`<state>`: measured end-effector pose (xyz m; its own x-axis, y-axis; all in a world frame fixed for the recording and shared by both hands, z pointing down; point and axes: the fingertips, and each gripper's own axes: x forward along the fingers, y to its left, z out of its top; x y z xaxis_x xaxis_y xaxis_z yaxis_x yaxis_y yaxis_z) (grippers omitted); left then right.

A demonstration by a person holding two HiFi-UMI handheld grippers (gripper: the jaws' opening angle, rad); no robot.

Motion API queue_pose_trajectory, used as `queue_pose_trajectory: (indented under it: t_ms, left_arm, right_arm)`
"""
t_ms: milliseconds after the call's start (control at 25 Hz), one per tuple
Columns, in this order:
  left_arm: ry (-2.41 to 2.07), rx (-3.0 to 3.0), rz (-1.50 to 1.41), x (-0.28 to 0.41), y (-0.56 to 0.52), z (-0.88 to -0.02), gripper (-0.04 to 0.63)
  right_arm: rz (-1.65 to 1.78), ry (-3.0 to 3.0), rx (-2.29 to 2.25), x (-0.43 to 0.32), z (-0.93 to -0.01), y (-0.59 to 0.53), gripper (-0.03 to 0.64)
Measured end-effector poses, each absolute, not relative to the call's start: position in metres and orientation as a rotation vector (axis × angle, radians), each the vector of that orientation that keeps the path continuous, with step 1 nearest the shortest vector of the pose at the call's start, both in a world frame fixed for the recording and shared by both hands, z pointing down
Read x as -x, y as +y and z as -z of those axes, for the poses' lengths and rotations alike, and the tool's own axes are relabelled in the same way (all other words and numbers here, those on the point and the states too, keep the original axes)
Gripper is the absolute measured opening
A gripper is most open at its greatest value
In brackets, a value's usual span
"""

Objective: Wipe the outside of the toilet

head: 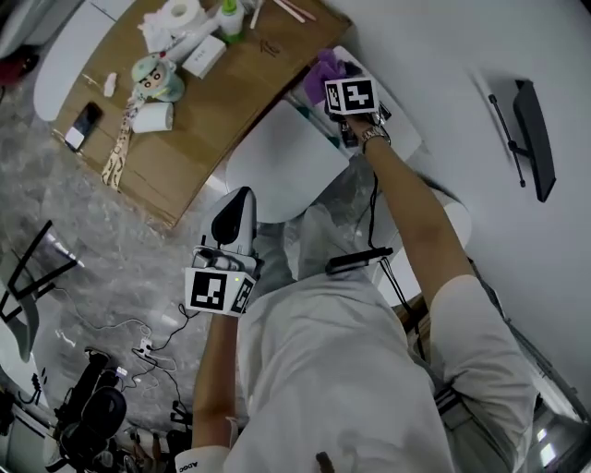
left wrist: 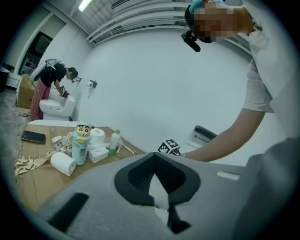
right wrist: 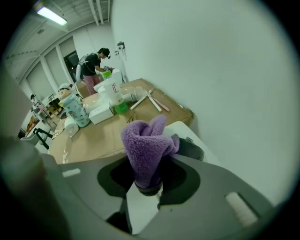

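Note:
The white toilet shows in the head view with its closed lid [head: 277, 162] and its tank [head: 411, 139] against the wall. My right gripper [head: 343, 115] reaches over the tank's left end, shut on a purple cloth [head: 323, 72]. In the right gripper view the bunched cloth [right wrist: 147, 147] sticks out past the right gripper [right wrist: 147, 187], just above the tank top [right wrist: 185, 129]. My left gripper [head: 235, 205] hangs beside the bowl's front, shut with nothing in it. Its jaws meet in the left gripper view [left wrist: 157, 180].
A cardboard sheet [head: 231, 102] lies on the floor left of the toilet, with a paper roll [head: 183, 13], a cartoon bottle [head: 155, 78], a green bottle [head: 231, 18], a white box [head: 203, 55] and a phone [head: 83, 125]. A black holder [head: 536, 139] hangs on the wall. Cables and a tripod [head: 92, 388] are at lower left.

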<state>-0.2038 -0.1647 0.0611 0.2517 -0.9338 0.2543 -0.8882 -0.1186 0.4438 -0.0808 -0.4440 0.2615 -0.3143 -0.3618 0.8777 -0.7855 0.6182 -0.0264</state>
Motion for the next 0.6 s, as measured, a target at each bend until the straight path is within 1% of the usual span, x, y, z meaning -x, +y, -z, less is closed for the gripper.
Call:
queue_pose_trajectory:
  t_ms: [120, 320, 480, 600]
  left_arm:
    - [-1.637, -2.073, 0.115, 0.208, -0.164, -0.062, 0.005]
    - [-1.712, -2.033, 0.162, 0.218, -0.161, -0.065, 0.005]
    - [-1.742, -2.071, 0.121, 0.205, -0.162, -0.076, 0.005]
    - [-1.696, -2.140, 0.051, 0.180, -0.168, -0.112, 0.005]
  right_arm:
    - [-0.620, -1.985, -0.999, 0.074, -0.251, -0.407, 0.129]
    - [-0.741, -1.963, -1.020, 0.063, -0.263, -0.359, 0.127]
    - [-0.772, -2.039, -1.047, 0.076, -0.287, -0.354, 0.128]
    - [-0.720, -2.140, -1.031, 0.099, -0.303, -0.357, 0.129]
